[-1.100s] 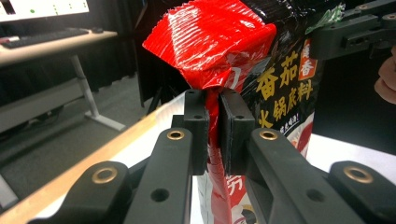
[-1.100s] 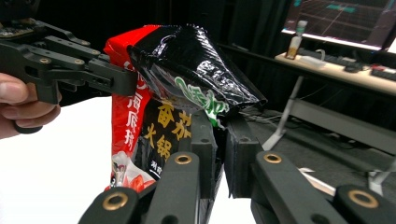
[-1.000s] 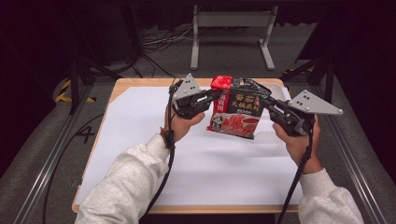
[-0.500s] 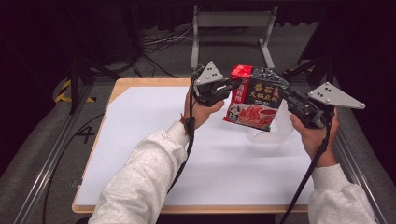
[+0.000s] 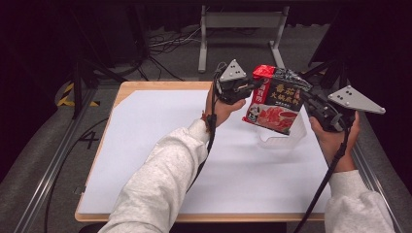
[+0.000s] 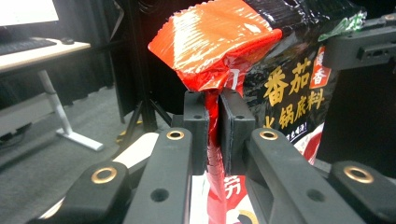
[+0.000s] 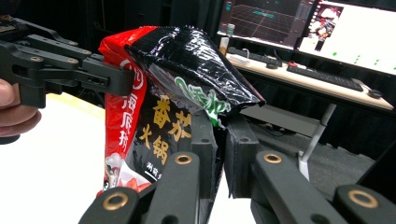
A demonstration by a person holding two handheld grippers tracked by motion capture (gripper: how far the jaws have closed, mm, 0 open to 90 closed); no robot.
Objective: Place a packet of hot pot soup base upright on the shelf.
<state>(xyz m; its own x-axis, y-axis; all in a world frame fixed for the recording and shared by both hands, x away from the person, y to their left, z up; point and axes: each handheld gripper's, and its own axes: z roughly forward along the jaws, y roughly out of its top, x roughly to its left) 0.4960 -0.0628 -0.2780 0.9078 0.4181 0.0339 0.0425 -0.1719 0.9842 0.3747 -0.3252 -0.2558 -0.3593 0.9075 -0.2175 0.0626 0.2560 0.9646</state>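
— What is being held up?
— A glossy foil sauce packet (image 5: 274, 99), black with a red band down one side, yellow Chinese characters and a picture of red food on its front.

— How does it sit?
— Upright and slightly tilted, lifted clear above the white-covered table (image 5: 145, 145), near its far right part. Its top is crumpled and folded over. The left gripper (image 5: 248, 87) pinches its red edge; the right gripper (image 5: 307, 94) pinches its black edge.
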